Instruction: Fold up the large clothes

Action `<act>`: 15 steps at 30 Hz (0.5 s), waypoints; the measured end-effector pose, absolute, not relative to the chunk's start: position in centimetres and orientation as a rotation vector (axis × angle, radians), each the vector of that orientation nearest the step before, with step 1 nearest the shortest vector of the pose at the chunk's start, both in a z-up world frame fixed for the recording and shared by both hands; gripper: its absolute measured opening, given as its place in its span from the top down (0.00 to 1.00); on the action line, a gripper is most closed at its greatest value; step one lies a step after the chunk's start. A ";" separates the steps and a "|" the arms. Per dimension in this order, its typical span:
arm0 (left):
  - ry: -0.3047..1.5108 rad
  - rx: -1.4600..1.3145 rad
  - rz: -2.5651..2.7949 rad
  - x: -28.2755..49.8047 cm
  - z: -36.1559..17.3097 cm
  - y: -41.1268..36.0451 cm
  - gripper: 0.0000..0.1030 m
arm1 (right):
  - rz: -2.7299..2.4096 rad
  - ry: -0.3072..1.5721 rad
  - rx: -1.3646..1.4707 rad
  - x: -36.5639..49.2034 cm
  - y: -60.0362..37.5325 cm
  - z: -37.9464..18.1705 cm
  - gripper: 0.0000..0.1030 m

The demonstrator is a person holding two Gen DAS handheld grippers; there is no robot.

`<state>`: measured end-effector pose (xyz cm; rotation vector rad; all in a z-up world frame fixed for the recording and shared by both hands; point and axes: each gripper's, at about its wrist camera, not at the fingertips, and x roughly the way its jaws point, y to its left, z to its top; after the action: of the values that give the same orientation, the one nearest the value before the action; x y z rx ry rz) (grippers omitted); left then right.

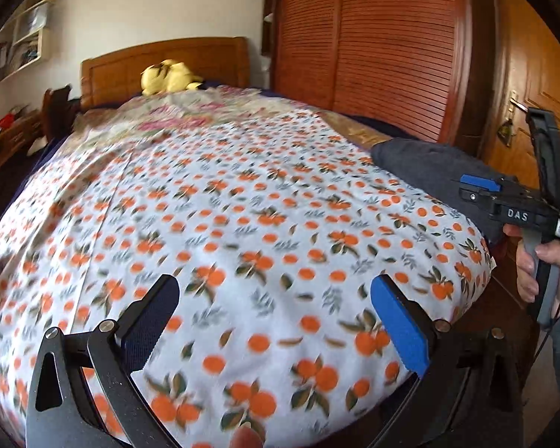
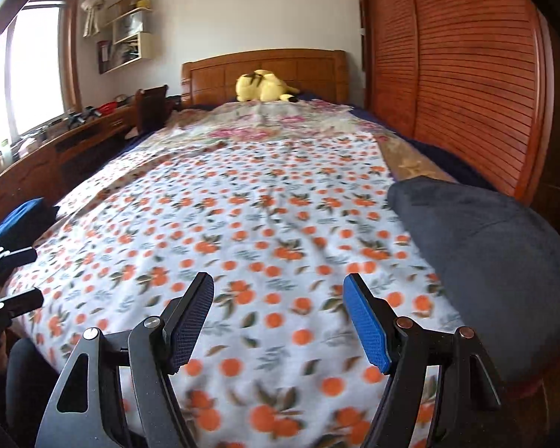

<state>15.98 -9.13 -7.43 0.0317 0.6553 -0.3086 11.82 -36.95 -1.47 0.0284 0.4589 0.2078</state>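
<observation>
Both our grippers, left gripper (image 1: 274,321) and right gripper (image 2: 278,321), hang with jaws spread and empty above the orange-print sheet (image 1: 242,224); we see the folded dark garment (image 2: 485,261) lying right of them.

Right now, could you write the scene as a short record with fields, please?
surface: bed with white sheet with orange-fruit print
folded item: dark grey cloth at the sheet's right edge
blue cloth: blue fabric at the left edge
far end: yellow plush toy by the wooden headboard
left gripper: open, empty
right gripper: open, empty
</observation>
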 end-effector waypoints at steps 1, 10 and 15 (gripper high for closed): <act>0.660 0.020 -0.300 15.7 -7.5 -8.7 0.01 | 0.217 0.457 0.032 11.3 -36.4 -1.5 0.28; 0.626 -0.043 -0.163 11.0 -5.7 -4.2 0.01 | 0.327 0.425 0.085 6.7 -32.9 -0.1 0.29; 0.559 -0.014 -0.088 8.5 -3.8 -2.8 0.01 | 0.385 0.377 0.079 4.7 -31.6 0.4 0.28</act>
<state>8.49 -2.77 -3.78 -0.0139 0.5587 -0.0880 4.69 -31.58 0.37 0.0793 0.3766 0.3851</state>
